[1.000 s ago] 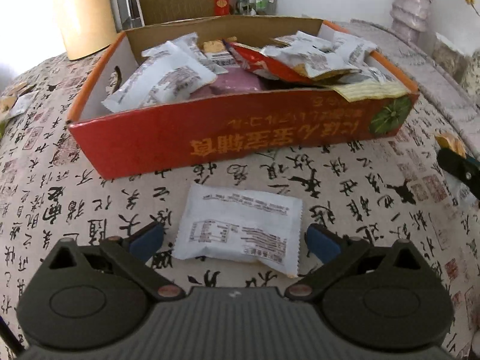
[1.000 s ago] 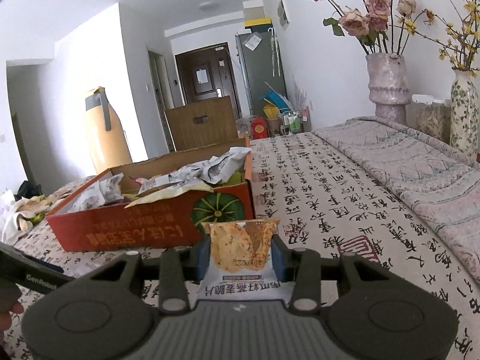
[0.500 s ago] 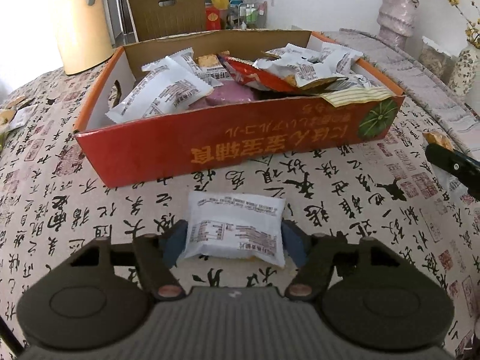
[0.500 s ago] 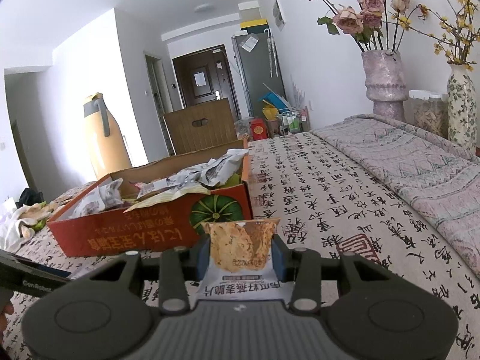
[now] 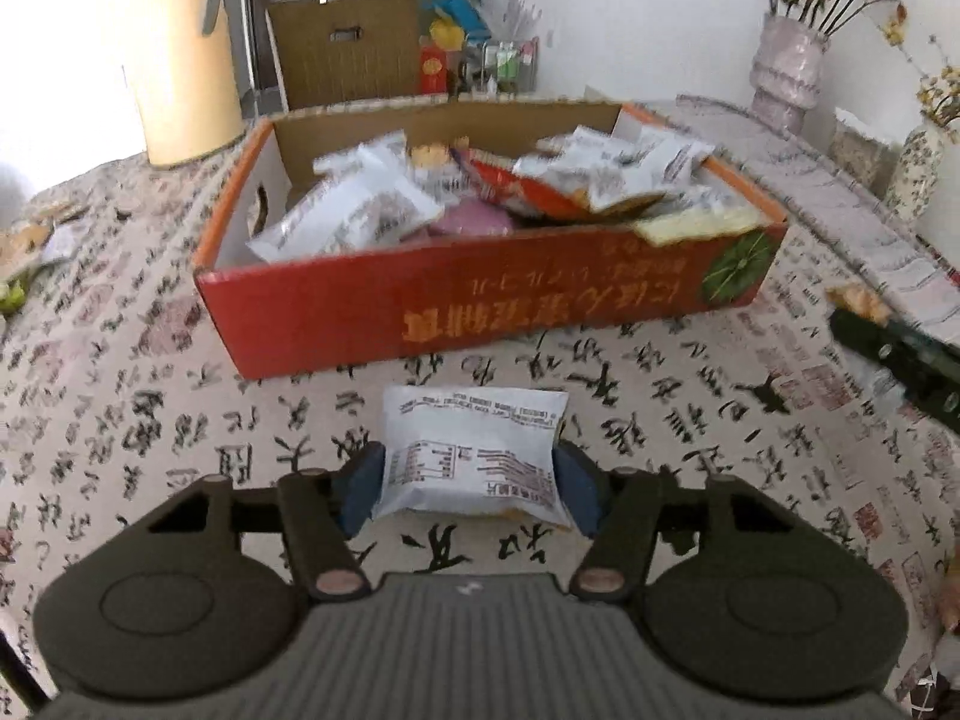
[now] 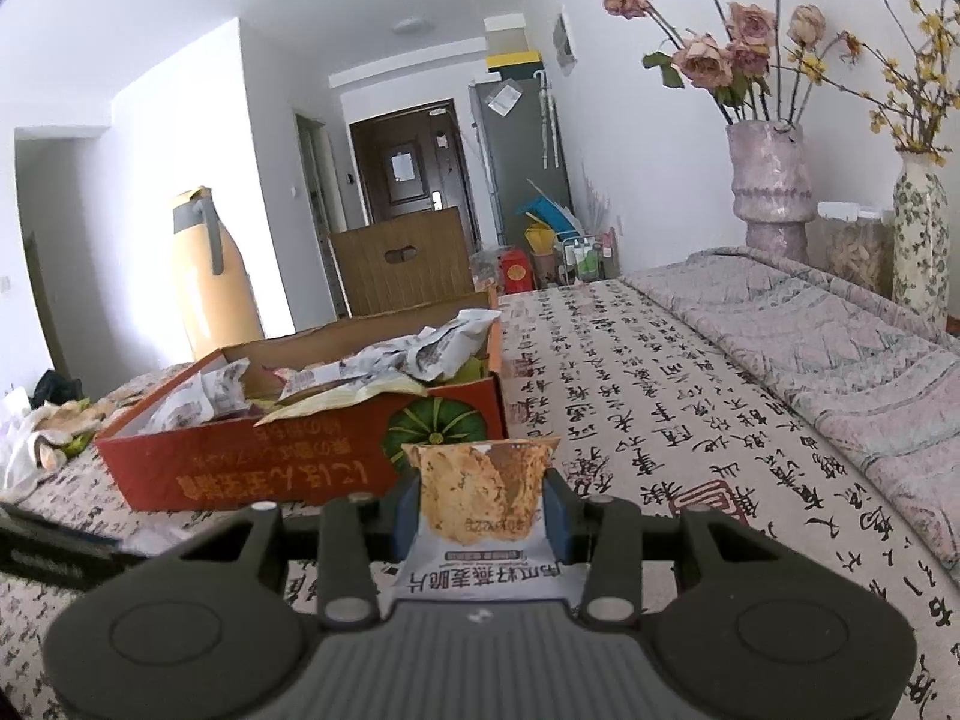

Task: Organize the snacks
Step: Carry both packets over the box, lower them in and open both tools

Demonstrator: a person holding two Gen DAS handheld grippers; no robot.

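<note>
A red cardboard box (image 5: 480, 300) full of snack packets stands on the calligraphy-print tablecloth; it also shows in the right wrist view (image 6: 288, 468). My left gripper (image 5: 468, 486) is shut on a white snack packet (image 5: 474, 450) and holds it above the cloth, in front of the box. My right gripper (image 6: 480, 510) is shut on an oat-crisp snack packet (image 6: 480, 498), held upright to the right of the box. The right gripper also shows at the right edge of the left wrist view (image 5: 900, 360).
A folded grey quilt (image 6: 840, 348) lies along the table's right side. Two vases (image 6: 774, 186) with flowers stand at the far right. A yellow thermos (image 5: 180, 60) and a chair back (image 5: 342, 48) are behind the box. Loose wrappers (image 6: 54, 438) lie at the left.
My left gripper closed on the white packet and lifted it off the cloth. My right gripper stayed shut on its packet and barely moved.
</note>
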